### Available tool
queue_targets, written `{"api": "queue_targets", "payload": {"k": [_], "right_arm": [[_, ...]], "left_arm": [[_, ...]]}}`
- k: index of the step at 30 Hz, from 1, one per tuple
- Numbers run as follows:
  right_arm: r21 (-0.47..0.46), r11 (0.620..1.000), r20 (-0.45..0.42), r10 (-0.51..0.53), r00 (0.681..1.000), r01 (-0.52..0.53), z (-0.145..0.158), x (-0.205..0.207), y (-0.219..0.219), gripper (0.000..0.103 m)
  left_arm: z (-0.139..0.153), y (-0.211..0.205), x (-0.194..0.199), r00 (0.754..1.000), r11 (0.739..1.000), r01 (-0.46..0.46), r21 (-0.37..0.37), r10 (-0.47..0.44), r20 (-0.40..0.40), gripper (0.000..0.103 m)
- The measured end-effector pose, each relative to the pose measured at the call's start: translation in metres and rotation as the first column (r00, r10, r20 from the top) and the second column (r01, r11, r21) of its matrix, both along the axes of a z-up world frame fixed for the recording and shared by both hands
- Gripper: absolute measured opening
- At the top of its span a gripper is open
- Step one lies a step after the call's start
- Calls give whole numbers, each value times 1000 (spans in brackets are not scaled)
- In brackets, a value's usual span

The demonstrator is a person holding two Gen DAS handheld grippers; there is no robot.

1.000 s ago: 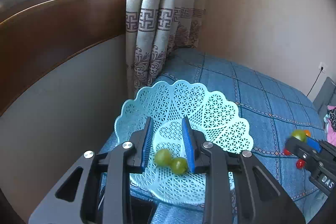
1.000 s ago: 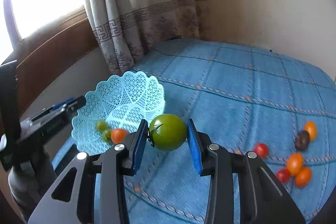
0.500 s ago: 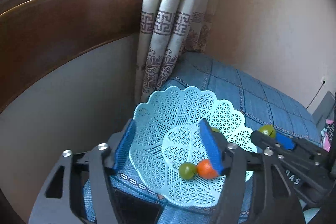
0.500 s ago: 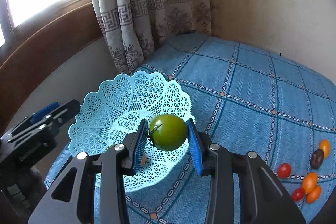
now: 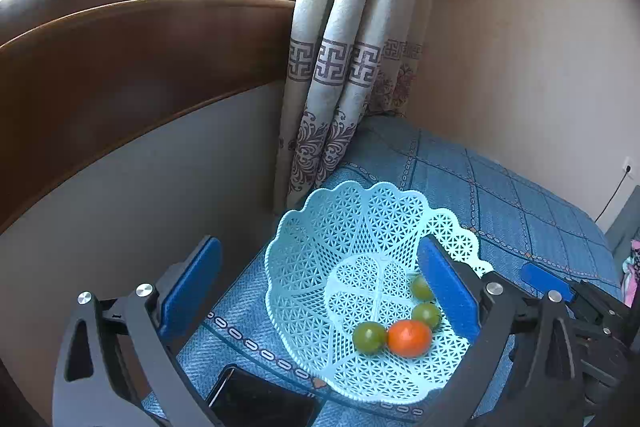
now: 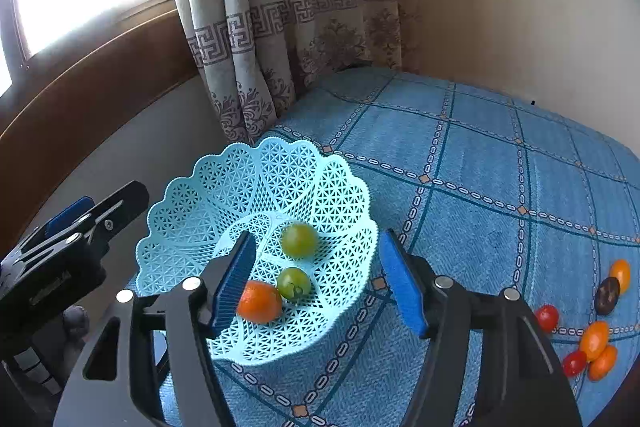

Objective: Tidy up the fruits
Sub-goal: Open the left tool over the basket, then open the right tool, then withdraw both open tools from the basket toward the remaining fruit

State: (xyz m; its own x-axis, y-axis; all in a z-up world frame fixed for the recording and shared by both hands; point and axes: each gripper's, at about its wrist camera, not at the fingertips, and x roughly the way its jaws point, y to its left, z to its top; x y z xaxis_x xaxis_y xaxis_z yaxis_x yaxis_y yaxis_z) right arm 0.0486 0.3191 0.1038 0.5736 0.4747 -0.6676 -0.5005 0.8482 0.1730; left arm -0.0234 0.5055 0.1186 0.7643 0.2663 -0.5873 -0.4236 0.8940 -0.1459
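Room: blue checked bed (image 6: pixel 480 195) is filling the lower right of both frames, with a patterned curtain (image 6: pixel 256 27) and a bright window hanging behind it.
Basket: I am seeing the pale blue lattice basket (image 6: pixel 192 203) sitting on the bed near the curtain, at lower centre in both views.
Fruit in basket: three green fruits are showing in the left view, one of them (image 5: pixel 370 337) touching an orange one (image 5: pixel 409 337); the blurred green one (image 6: pixel 299 241) in the right view looks to be in motion.
Fruit left out: a small cluster of red, orange and dark fruits (image 6: pixel 594 341) is lying at the lower right edge of the right frame, well apart from the basket.
Right claw (image 6: pixel 314 281): I am holding it over the basket, jaws apart and gripping nothing.
Left claw (image 5: pixel 320 289): I am keeping it spread wide and unloaded, its blue pads straddling the basket.
Next move, my guess: the loose cluster is lying to the right, so the right claw is nearer and would be swinging that way.
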Motion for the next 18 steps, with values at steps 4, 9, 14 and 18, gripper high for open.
{"api": "queue_targets", "payload": {"k": [4, 9, 14, 18], "right_arm": [[7, 1000, -1, -9, 1000, 9, -2, -3, -3, 67], [17, 1000, -4, -23, 1000, 23, -3, -5, -9, 71], [26, 999, -12, -41, 999, 41, -6, -6, -16, 71], [28, 998, -26, -54, 998, 55, -11, -5, -22, 71]], "left_arm": [[1, 0, 0, 1000, 1000, -1, -2, 1, 3, 100], [0, 1, 0, 1000, 1000, 1, -5, -1, 4, 100], [0, -2, -1, 1000, 1000, 8, 1, -8, 4, 100], [0, -8, -1, 1000, 1000, 20, 21, -20, 4, 100]]}}
